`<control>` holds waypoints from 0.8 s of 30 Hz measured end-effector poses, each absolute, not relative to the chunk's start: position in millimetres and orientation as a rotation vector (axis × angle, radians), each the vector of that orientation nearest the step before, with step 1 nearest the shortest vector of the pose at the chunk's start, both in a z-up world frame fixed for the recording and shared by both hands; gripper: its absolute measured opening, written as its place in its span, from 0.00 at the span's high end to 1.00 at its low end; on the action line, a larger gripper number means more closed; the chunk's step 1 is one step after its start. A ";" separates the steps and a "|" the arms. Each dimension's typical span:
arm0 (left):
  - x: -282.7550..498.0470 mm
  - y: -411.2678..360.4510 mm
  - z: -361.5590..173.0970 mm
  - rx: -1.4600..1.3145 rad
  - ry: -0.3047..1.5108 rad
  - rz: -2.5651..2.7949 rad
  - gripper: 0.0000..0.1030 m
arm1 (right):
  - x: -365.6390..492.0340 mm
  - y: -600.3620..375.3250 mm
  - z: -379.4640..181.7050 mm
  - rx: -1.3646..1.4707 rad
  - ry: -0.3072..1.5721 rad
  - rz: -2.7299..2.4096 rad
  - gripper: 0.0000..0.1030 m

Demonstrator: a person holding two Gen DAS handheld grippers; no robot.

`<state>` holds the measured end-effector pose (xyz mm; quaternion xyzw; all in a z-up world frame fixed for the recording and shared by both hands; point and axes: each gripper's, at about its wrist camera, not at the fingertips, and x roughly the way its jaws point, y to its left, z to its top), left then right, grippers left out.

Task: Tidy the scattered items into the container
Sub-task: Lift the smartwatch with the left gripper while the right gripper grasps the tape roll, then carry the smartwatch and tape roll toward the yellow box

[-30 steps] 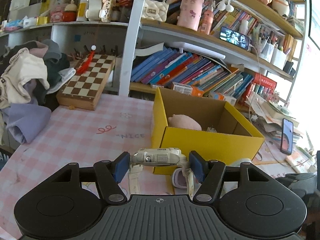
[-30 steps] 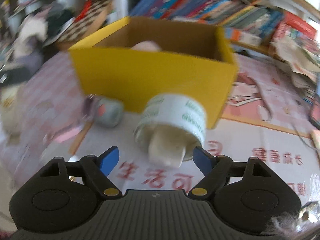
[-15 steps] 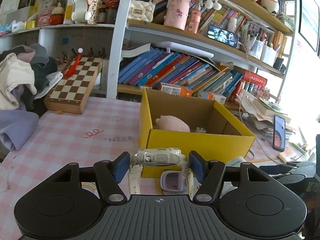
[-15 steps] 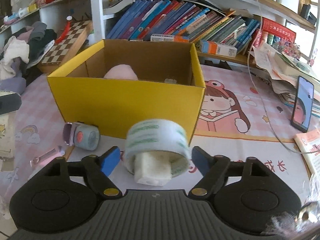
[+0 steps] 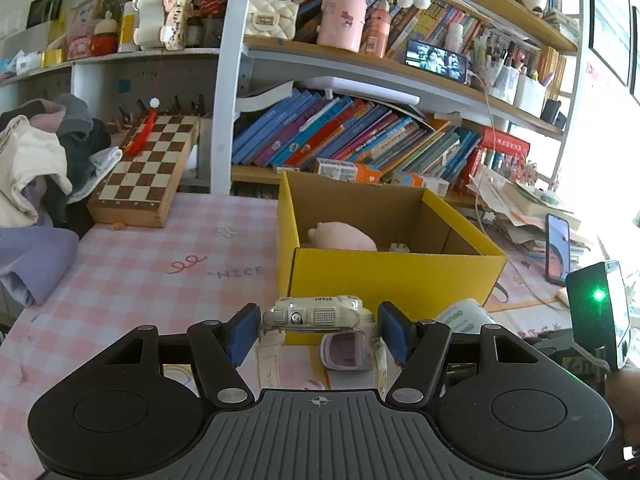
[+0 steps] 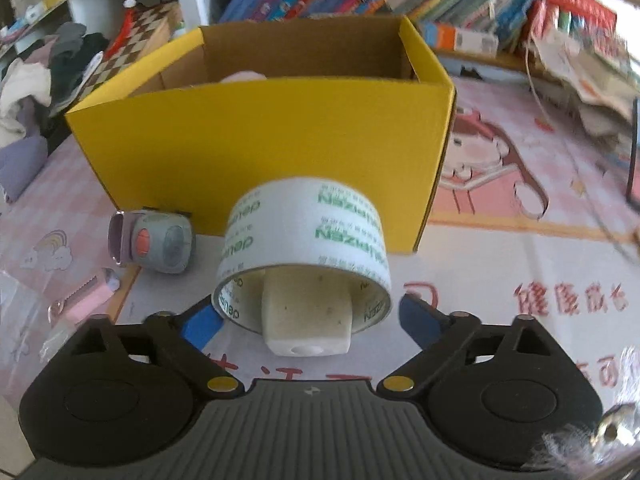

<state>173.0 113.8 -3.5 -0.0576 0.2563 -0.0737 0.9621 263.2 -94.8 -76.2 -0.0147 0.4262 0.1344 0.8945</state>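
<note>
My left gripper [image 5: 318, 330] is shut on a white wristwatch [image 5: 316, 314], held level in front of the yellow cardboard box [image 5: 396, 276]. A pink plush toy [image 5: 342, 237] lies inside the box. My right gripper [image 6: 308, 318] is shut on a roll of clear tape [image 6: 304, 240] with a white block in its core, held before the box's front wall [image 6: 260, 140]. The tape roll also shows in the left wrist view [image 5: 464, 312].
A small grey and purple gadget [image 6: 154, 242] and a pink cutter [image 6: 90, 298] lie on the mat left of the tape. A chessboard [image 5: 148, 168], a clothes pile [image 5: 36, 168] and bookshelves [image 5: 360, 136] stand behind. A phone [image 5: 557, 250] lies at the right.
The left gripper with the watch has drifted left and back, so the box sits more to the right. The right gripper with the tape has risen and tilted down toward the box front.
</note>
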 end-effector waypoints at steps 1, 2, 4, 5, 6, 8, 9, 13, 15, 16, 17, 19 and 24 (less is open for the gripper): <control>172.7 114.7 -3.3 -0.121 0.517 -0.145 0.37 | 261.9 -94.8 -73.5 -0.031 0.880 0.280 0.21; 172.3 115.6 -3.1 -0.125 0.515 -0.140 0.37 | 260.6 -94.8 -70.8 -0.031 0.877 0.280 0.21; 173.0 116.4 -2.7 -0.132 0.512 -0.136 0.37 | 255.3 -93.8 -63.1 -0.054 0.857 0.284 0.21; 173.1 116.3 -2.6 -0.134 0.510 -0.137 0.37 | 252.0 -93.5 -59.1 -0.069 0.846 0.288 0.21; 173.2 116.1 -2.4 -0.136 0.508 -0.138 0.37 | 248.3 -93.4 -55.5 -0.083 0.836 0.293 0.21; 173.8 115.0 -2.5 -0.138 0.504 -0.145 0.37 | 241.0 -93.4 -48.1 -0.112 0.818 0.305 0.21; 174.4 113.8 -2.5 -0.139 0.503 -0.150 0.37 | 237.3 -93.4 -44.5 -0.126 0.809 0.310 0.21; 176.2 107.5 -2.5 -0.135 0.502 -0.175 0.37 | 226.1 -92.6 -35.2 -0.181 0.780 0.323 0.22; 176.5 104.0 -2.6 -0.131 0.502 -0.187 0.37 | 222.1 -91.6 -34.1 -0.218 0.777 0.332 0.22; 176.6 102.4 -2.9 -0.130 0.504 -0.191 0.37 | 221.7 -89.8 -37.2 -0.251 0.793 0.339 0.21; 176.8 100.9 -3.1 -0.129 0.505 -0.195 0.37 | 221.3 -88.0 -40.3 -0.284 0.808 0.346 0.21; 175.5 99.1 -2.8 -0.126 0.504 -0.199 0.37 | 220.5 -84.4 -46.5 -0.350 0.838 0.360 0.21; 172.6 98.3 -2.2 -0.132 0.500 -0.192 0.37 | 213.9 -89.0 -42.0 -0.340 0.813 0.373 0.21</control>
